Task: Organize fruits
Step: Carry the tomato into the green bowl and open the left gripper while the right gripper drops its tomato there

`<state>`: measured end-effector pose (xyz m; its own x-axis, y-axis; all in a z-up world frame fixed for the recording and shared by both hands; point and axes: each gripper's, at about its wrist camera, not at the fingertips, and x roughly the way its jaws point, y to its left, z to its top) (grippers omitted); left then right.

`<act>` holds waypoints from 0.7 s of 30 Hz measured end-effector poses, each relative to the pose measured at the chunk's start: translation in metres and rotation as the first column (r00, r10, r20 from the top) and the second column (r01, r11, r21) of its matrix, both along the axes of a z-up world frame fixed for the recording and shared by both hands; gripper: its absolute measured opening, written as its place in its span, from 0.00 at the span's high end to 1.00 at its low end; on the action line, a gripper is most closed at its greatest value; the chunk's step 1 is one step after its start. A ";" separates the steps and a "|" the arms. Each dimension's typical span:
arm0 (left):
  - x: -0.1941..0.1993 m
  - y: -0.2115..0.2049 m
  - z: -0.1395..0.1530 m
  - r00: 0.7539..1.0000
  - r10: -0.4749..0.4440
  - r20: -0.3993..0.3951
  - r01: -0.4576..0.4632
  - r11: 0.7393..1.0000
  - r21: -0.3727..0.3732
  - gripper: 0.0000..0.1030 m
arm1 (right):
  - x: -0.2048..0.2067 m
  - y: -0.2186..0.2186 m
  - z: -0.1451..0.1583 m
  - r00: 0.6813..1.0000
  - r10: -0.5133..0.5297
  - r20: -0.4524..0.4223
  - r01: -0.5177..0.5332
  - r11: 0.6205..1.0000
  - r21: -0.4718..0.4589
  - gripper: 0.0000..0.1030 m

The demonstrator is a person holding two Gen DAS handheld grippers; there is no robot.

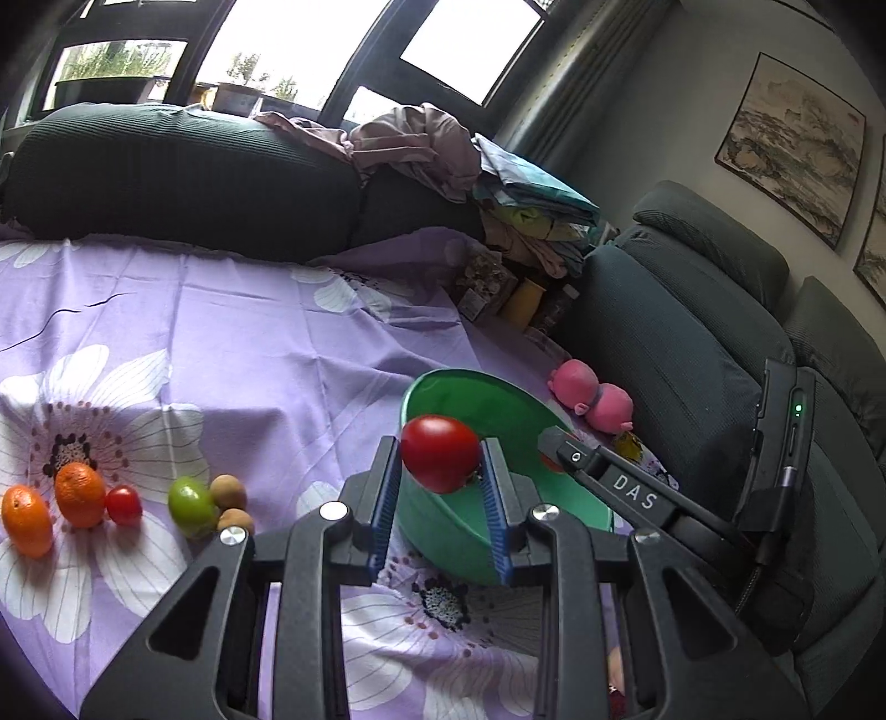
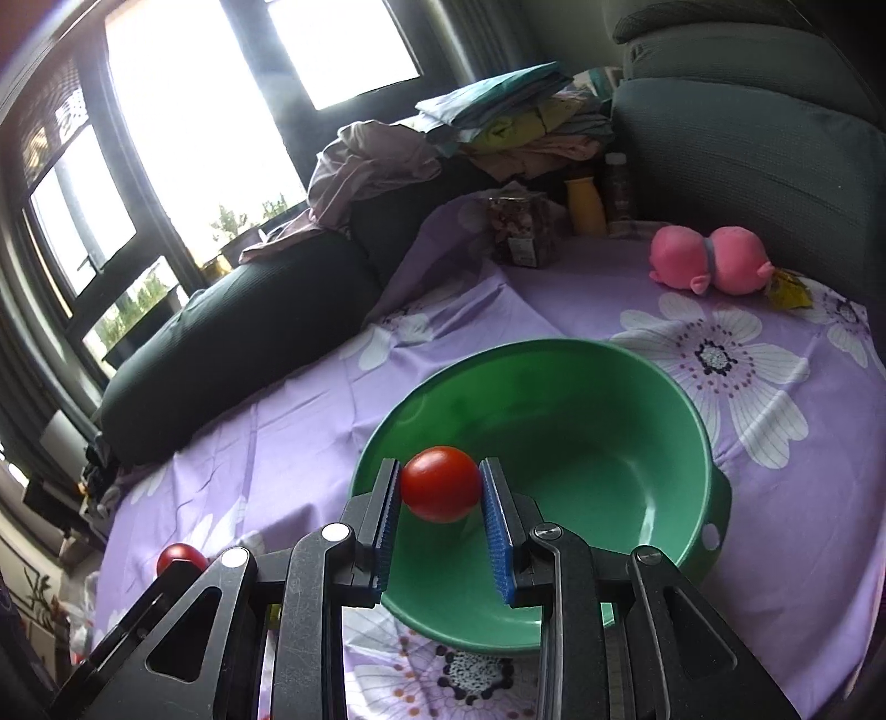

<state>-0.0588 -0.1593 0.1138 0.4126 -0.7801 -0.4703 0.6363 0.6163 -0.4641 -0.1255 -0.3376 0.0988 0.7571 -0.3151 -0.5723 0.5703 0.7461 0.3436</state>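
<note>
- Your left gripper (image 1: 441,476) pinches a round red tomato (image 1: 440,461) at the near rim of the green plastic bowl (image 1: 443,531); ready to drop it
- Your right gripper (image 2: 441,490) clamps a second red tomato (image 2: 441,484) over the bowl's hollow; release there
- Oranges (image 1: 80,494), lime and others wait on the floral purple cloth (image 1: 266,354)

A home living room: a dark sofa (image 1: 692,332) on the right, framed landscape paintings (image 1: 792,147), piled laundry (image 1: 421,149) by far windows (image 1: 288,50).

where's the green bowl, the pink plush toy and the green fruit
green bowl (image 2: 581,387): right wrist view, far inner wall.
pink plush toy (image 2: 706,257): right wrist view, the band between its two round halves.
green fruit (image 1: 190,503): left wrist view, middle of its skin.
</note>
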 end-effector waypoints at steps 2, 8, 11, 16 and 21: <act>0.002 -0.016 -0.001 0.999 -0.033 -0.013 0.033 0.999 0.012 0.72 | -0.003 -0.010 -0.003 1.000 -0.008 0.012 0.007 0.999 0.032 0.71; 0.006 -0.054 -0.009 0.994 -0.107 -0.012 0.108 0.992 0.066 0.72 | -0.009 -0.025 -0.011 0.997 -0.075 0.001 0.075 0.996 0.057 0.70; 0.009 -0.067 -0.015 0.988 -0.155 -0.003 0.154 0.983 0.095 0.72 | -0.014 -0.031 -0.014 0.994 -0.105 0.006 0.104 0.992 0.073 0.70; 0.017 -0.074 -0.029 0.983 -0.178 -0.049 0.182 0.979 0.088 0.72 | -0.015 -0.036 -0.019 0.992 -0.128 -0.024 0.129 0.988 0.079 0.70; 0.018 -0.082 -0.038 0.977 -0.198 -0.074 0.205 0.972 0.113 0.73 | -0.013 -0.038 -0.024 0.990 -0.134 -0.050 0.138 0.987 0.080 0.70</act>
